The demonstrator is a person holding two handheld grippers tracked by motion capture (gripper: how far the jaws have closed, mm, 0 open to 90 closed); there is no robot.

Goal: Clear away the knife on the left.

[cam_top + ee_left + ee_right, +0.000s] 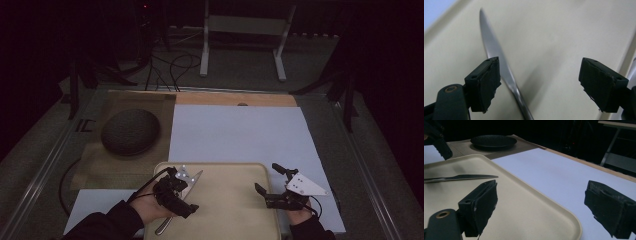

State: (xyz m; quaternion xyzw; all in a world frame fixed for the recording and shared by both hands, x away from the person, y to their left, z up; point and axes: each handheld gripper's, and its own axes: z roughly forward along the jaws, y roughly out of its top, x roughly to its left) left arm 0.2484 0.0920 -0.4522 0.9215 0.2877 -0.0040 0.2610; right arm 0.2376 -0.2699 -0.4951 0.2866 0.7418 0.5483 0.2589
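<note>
A metal knife (194,179) lies on the left part of a beige tray (235,210), blade tip pointing away from me. My left gripper (179,192) hovers over its middle. In the left gripper view the jaws (540,72) stand open and straddle the knife (496,57), which runs close beside the left pad (485,82). My right gripper (268,178) is open near the tray's right edge with nothing in it. In the right gripper view the gripper (544,195) spans the tray's rim (564,220), and the knife (461,178) lies farther off.
A dark round plate (131,131) rests on a brown mat (100,165) at the back left. A white sheet (240,132) covers the table's middle beyond the tray. Cables and a white stand's legs (240,47) are on the floor behind the table.
</note>
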